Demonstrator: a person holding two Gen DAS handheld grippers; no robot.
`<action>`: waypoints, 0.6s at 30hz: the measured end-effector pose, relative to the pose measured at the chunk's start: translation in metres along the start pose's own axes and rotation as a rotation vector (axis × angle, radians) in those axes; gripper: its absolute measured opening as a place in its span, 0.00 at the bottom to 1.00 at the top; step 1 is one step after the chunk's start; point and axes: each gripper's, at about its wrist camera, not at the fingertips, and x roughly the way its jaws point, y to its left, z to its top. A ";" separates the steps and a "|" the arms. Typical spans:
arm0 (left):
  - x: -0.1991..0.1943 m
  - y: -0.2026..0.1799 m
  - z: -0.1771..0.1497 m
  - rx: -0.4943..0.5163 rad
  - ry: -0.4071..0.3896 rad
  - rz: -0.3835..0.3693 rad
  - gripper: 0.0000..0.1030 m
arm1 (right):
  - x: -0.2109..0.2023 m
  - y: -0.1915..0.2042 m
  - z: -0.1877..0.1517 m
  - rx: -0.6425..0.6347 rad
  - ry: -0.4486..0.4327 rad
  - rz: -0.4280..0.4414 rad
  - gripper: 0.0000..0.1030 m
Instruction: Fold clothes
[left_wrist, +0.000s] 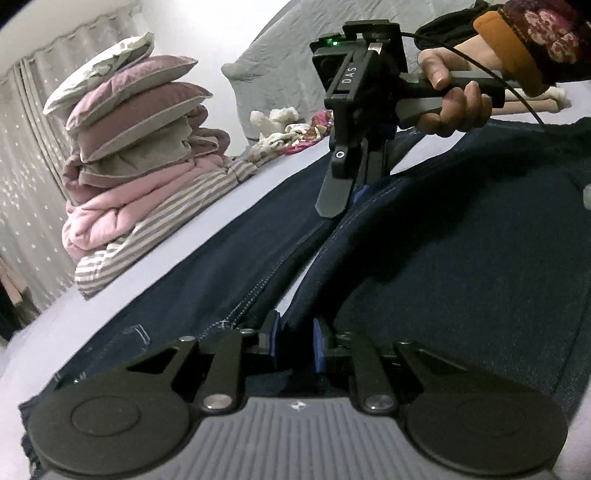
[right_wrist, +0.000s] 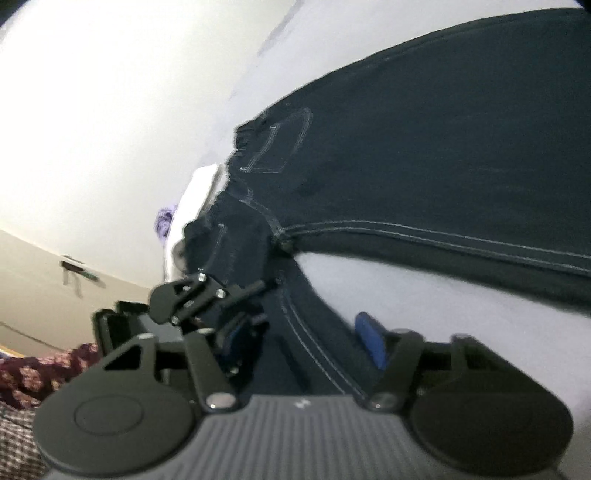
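Dark blue jeans (left_wrist: 461, 266) with pale stitching lie spread on a pale bed sheet (left_wrist: 155, 266). Their waistband and back pocket (right_wrist: 277, 147) show in the right wrist view. My left gripper (left_wrist: 297, 341) is shut on a fold of the jeans' inner leg edge near the crotch, its blue pads (left_wrist: 275, 338) close together on the cloth. My right gripper (right_wrist: 303, 343) stands open astride the stitched inner seam (right_wrist: 314, 350), its right pad (right_wrist: 369, 343) over bare sheet. In the left wrist view the right gripper (left_wrist: 345, 201) points down at the gap between the legs, held by a hand (left_wrist: 450, 103).
A stack of pillows and folded blankets (left_wrist: 136, 147) stands at the left on the bed. Behind it hangs a curtain (left_wrist: 22, 184). A grey quilt (left_wrist: 280, 55) and a small heap of clothes (left_wrist: 291, 133) lie at the far side.
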 end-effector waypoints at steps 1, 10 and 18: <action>-0.001 0.000 0.000 0.005 -0.007 0.009 0.21 | 0.003 0.002 -0.001 -0.015 0.008 0.015 0.54; -0.003 0.007 0.001 -0.016 -0.034 0.010 0.27 | 0.003 0.011 -0.002 -0.005 -0.058 0.074 0.53; -0.001 0.010 0.000 -0.024 -0.008 -0.011 0.28 | 0.062 0.024 0.011 -0.008 0.010 -0.083 0.14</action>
